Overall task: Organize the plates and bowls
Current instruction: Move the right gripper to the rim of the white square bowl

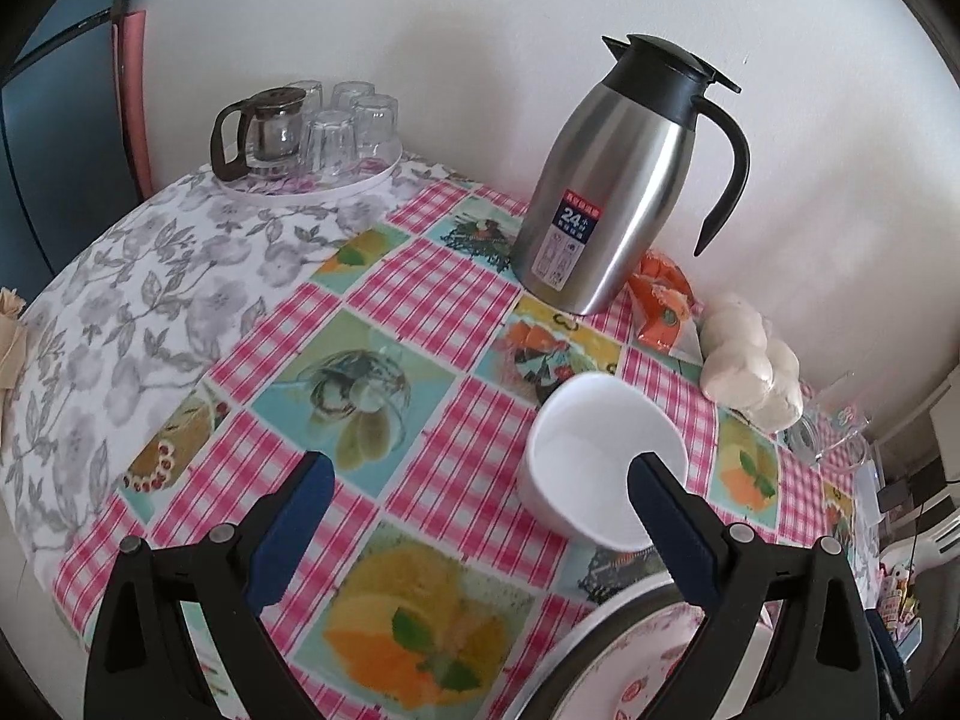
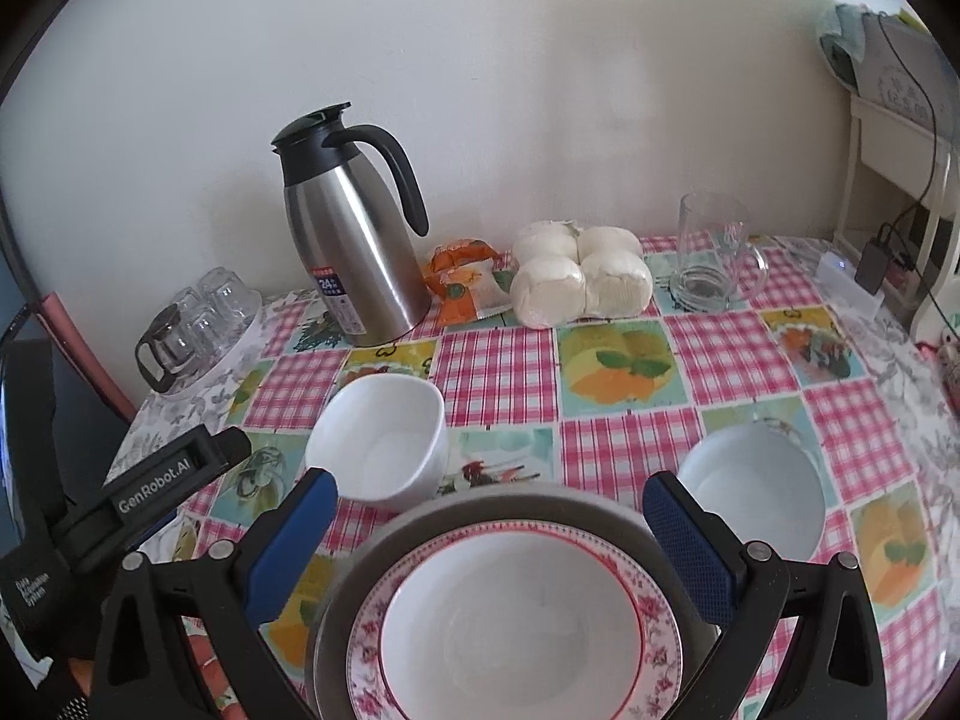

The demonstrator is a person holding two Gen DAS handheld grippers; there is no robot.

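A white squarish bowl [image 1: 594,456] [image 2: 384,438] stands on the checked tablecloth. My left gripper [image 1: 480,480] is open above the cloth, its right finger just in front of that bowl's rim. In the right wrist view a grey plate [image 2: 516,510] carries a floral-rimmed plate [image 2: 660,618] with a white bowl [image 2: 510,630] on top. My right gripper [image 2: 489,510] is open, hovering over this stack with nothing between its fingers. A second white round bowl [image 2: 756,492] sits to the right of the stack. The stack's edge [image 1: 612,618] shows at the left view's bottom right.
A steel thermos jug [image 1: 606,192] [image 2: 354,240] stands by the wall. Beside it lie an orange snack pack [image 2: 462,282] and bagged white buns [image 2: 582,279]. A glass mug [image 2: 714,252] is at the back right, a tray of glasses [image 1: 318,132] with a small teapot at the back left.
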